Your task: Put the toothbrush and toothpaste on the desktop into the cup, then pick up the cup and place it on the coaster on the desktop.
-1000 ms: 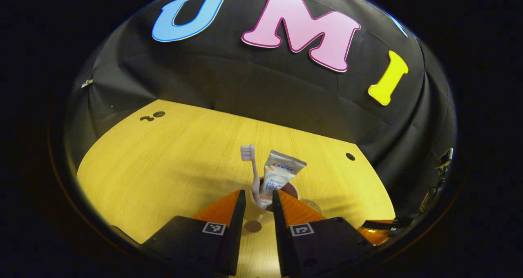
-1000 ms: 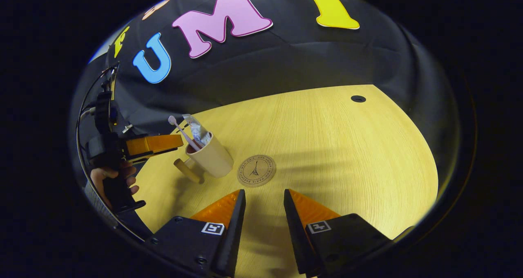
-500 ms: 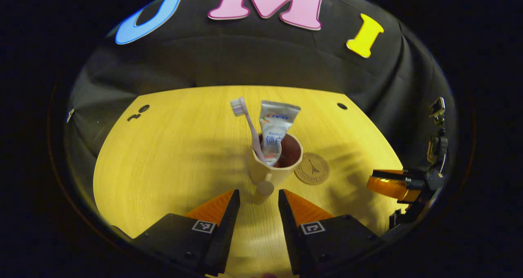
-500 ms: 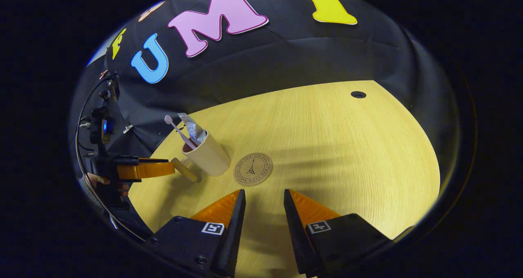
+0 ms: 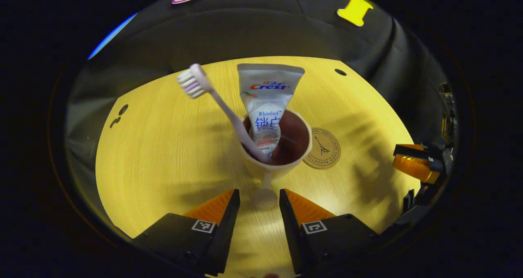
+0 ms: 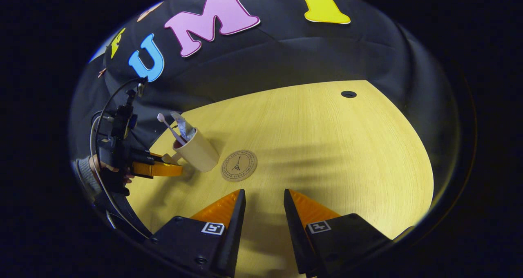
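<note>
Fingers of the left gripper (image 5: 259, 196) had closed in around the cup's handle (image 5: 264, 196), jaws parted and not yet pinching it, where a second earlier they hung higher. Beyond, the cup (image 5: 274, 155) held the toothbrush (image 5: 220, 106) and toothpaste (image 5: 266, 102), standing just beside the coaster (image 5: 324, 148); farther right the right gripper (image 6: 263, 196) idled open and empty, so lifting the cup looked next

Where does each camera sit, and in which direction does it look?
Left gripper view: rides on the left hand-held gripper, looking forward and down at the cup holding the toothbrush and toothpaste; its own two fingers flank the cup's handle.
Right gripper view: rides on the right hand-held gripper, looking across the desktop; its own open fingers show at the bottom, a person's hand at left.
Shared: the cup, the coaster beside it, and each other's gripper.
</note>
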Tool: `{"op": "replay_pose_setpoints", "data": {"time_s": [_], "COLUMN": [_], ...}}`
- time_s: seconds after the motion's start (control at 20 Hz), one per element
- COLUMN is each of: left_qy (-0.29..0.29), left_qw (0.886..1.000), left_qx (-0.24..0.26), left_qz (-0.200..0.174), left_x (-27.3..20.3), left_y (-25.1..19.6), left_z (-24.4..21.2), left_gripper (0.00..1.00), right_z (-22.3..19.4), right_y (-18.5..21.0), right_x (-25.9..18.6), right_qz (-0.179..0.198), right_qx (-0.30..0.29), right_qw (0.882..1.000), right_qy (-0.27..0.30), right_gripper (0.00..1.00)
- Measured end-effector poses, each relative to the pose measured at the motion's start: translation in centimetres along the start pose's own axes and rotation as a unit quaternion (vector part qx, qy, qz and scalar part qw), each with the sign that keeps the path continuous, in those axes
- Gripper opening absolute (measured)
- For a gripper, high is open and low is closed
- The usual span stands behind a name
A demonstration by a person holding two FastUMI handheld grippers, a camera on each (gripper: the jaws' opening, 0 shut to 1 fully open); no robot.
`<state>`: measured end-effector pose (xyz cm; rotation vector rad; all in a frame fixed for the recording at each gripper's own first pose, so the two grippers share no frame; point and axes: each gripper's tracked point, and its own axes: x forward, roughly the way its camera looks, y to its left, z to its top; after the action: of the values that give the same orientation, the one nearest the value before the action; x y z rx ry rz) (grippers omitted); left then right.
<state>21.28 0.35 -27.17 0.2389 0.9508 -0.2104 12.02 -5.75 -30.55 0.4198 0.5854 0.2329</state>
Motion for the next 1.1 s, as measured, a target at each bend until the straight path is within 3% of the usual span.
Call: {"op": "replay_pose_setpoints", "data": {"time_s": [0.3,0.35,0.4,0.45,0.5,0.65,0.75,0.85,0.9,0.95,1.0,1.1], "left_qy": [0.044,0.048,0.054,0.060,0.065,0.079,0.086,0.087,0.090,0.091,0.090,0.088], "left_qw": [0.998,0.998,0.998,0.998,0.997,0.997,0.996,0.996,0.996,0.996,0.996,0.996], "left_qx": [0.033,0.034,0.033,0.030,0.027,0.023,0.020,0.012,0.012,0.012,0.013,0.010], "left_qz": [0.009,0.009,0.009,0.009,0.009,0.004,0.002,0.000,0.001,0.001,0.004,0.013], "left_x": [2.5,2.8,3.1,3.3,3.4,3.7,3.8,4.1,3.8,3.9,3.8,3.8], "left_y": [-0.5,-0.5,-0.7,-0.7,-0.8,-1.0,-1.0,-1.1,-1.1,-1.0,-1.0,-1.1], "left_z": [0.0,0.1,0.0,0.1,0.1,0.2,0.1,0.0,0.0,0.0,0.0,0.2], "left_gripper": [0.63,0.67,0.63,0.67,0.63,0.63,0.55,0.31,0.38,0.39,0.33,0.33], "right_z": [-0.1,-0.1,-0.2,-0.1,-0.3,-0.3,-0.3,-0.3,-0.4,-0.4,-0.4,-0.4], "right_y": [-1.1,-1.3,-1.4,-1.5,-1.6,-2.0,-2.1,-1.9,-1.9,-2.0,-2.0,-1.9], "right_x": [-0.2,-0.2,-0.2,-0.1,-0.2,-0.2,0.0,0.0,-0.1,-0.1,-0.1,-0.1], "right_qz": [0.001,0.002,0.002,0.004,0.006,0.010,0.013,0.019,0.021,0.022,0.024,0.028], "right_qx": [0.011,0.011,0.012,0.013,0.015,0.022,0.027,0.031,0.030,0.030,0.030,0.033], "right_qw": [1.000,1.000,1.000,1.000,1.000,1.000,1.000,0.999,0.999,0.999,0.999,0.999], "right_qy": [0.001,0.002,0.003,0.004,0.005,0.007,0.008,0.010,0.011,0.011,0.012,0.013], "right_gripper": [0.58,0.58,0.58,0.58,0.58,0.58,0.58,0.58,0.58,0.58,0.58,0.58]}}
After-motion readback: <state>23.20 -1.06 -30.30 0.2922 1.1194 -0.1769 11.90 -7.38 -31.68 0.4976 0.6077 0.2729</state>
